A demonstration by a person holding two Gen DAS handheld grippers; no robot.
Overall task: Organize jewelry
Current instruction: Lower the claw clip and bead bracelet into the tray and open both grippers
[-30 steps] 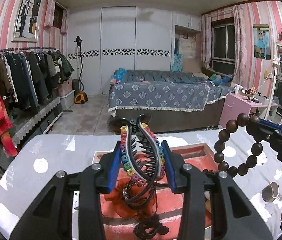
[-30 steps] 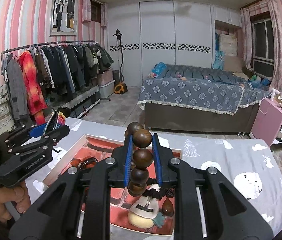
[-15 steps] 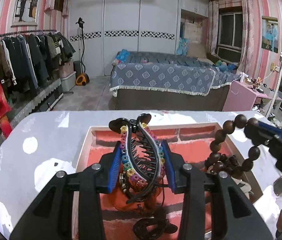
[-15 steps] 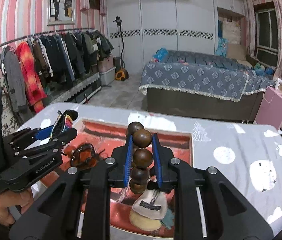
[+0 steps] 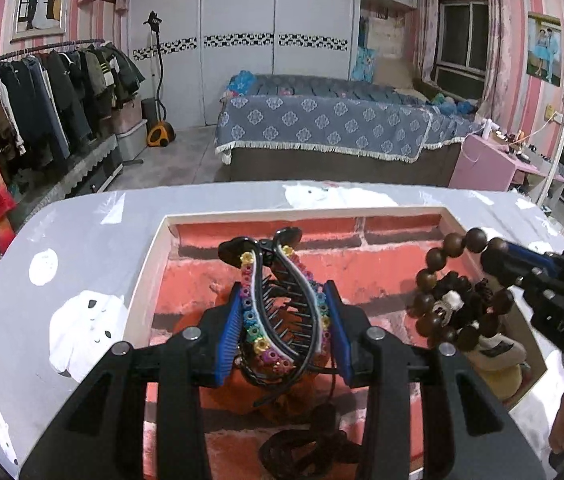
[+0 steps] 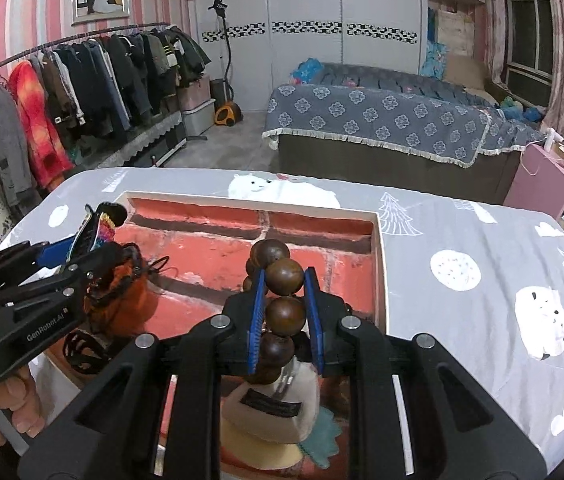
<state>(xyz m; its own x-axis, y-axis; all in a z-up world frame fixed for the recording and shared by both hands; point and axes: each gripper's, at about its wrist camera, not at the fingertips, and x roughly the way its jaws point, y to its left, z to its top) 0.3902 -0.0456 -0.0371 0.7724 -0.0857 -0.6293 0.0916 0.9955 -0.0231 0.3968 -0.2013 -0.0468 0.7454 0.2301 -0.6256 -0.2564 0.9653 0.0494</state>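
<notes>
My left gripper (image 5: pixel 282 330) is shut on a black hair clip (image 5: pixel 278 300) with rows of coloured beads, held just above the left part of the shallow box (image 5: pixel 150 268) with a red brick-pattern floor. My right gripper (image 6: pixel 282 316) is shut on a brown wooden bead bracelet (image 6: pixel 283 280), held low over the box's right part (image 6: pixel 379 264). In the left wrist view the bracelet (image 5: pixel 441 256) hangs from the right gripper (image 5: pixel 493 258) over a dark pile of jewelry.
In the box lie an orange scrunchie (image 6: pixel 122 296), black hair ties (image 5: pixel 305 448), and a beige pouch (image 6: pixel 270 412). The box sits on a grey table cloth (image 6: pixel 481 280) with polar bears. A bed and a clothes rack stand beyond the table.
Both grippers have moved down and forward over the box, each with its item held. The bracelet now hangs close to the pile in the box's right part.
</notes>
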